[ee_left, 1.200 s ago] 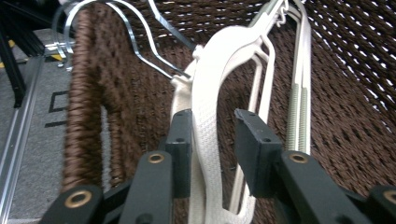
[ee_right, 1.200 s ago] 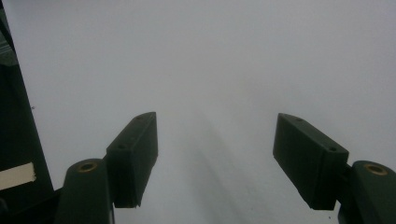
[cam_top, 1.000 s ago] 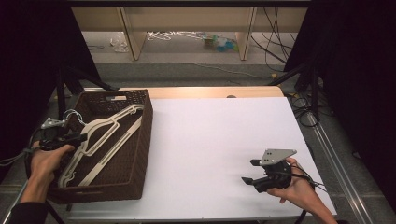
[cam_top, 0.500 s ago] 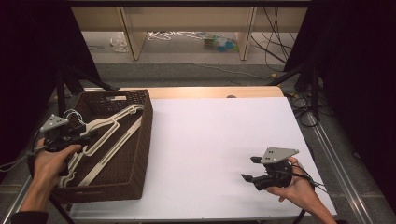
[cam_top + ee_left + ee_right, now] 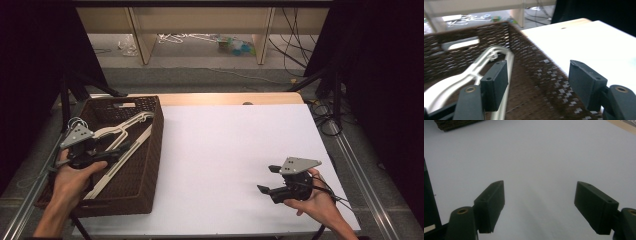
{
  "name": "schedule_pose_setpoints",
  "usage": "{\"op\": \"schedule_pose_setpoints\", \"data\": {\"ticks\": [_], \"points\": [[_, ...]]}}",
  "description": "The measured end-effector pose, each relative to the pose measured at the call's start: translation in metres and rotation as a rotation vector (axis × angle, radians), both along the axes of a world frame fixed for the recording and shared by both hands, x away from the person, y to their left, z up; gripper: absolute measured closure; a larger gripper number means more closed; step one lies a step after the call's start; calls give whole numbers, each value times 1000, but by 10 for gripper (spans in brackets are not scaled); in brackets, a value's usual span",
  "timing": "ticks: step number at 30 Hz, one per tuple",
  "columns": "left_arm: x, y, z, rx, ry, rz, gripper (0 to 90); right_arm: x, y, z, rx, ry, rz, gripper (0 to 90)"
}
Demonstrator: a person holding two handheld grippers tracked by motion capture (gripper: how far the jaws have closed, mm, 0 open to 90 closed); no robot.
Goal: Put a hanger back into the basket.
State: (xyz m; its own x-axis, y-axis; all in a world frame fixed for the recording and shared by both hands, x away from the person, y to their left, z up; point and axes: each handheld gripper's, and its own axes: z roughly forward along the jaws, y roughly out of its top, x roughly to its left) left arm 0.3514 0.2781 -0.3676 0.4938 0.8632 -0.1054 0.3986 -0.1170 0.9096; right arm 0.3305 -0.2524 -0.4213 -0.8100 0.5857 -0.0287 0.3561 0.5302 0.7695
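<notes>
left claw (image 5: 112, 152) just widened, empty, above hangers (image 5: 122, 135) in basket (image 5: 150, 165); right claw (image 5: 267, 178) wide.

Black drapes (image 5: 30, 60), cable-strewn grey floor (image 5: 210, 75)

right hand-held gripper (image 5: 540, 207): jaws just widened, nothing between | below: bare white table (image 5: 544, 157) | far-left corner: basket (image 5: 454, 123)

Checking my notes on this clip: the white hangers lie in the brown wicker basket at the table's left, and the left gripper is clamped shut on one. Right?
Not quite. The left gripper is open, jaws apart with nothing between them, as the left gripper view shows. The white hangers do lie in the brown wicker basket.
</notes>
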Motion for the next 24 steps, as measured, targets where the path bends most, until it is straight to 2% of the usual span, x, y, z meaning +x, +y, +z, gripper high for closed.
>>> {"op": "schedule_pose_setpoints", "data": {"ticks": [6, 12, 14, 18, 21, 22, 24], "points": [[-6, -23, 1, 3, -8, -55, 282, 0, 0, 0, 23, -17, -13, 225], [-12, -44, 3, -44, -8, -97, 252, 0, 1, 0, 36, -28, -16, 217], [-13, -50, 4, -32, -20, -114, 238, 0, 1, 0, 40, -30, -14, 214], [-17, -64, 5, -47, -20, -131, 211, 0, 1, -1, 52, -31, -15, 209], [-20, -73, 6, -41, -35, -153, 197, 1, 1, -1, 57, -39, -16, 205], [-22, -77, 6, -55, -29, -153, 193, 0, 1, -1, 58, -34, -15, 203], [-24, -82, 5, -52, -37, -175, 188, 0, 1, 0, 61, -44, -13, 201]]}}
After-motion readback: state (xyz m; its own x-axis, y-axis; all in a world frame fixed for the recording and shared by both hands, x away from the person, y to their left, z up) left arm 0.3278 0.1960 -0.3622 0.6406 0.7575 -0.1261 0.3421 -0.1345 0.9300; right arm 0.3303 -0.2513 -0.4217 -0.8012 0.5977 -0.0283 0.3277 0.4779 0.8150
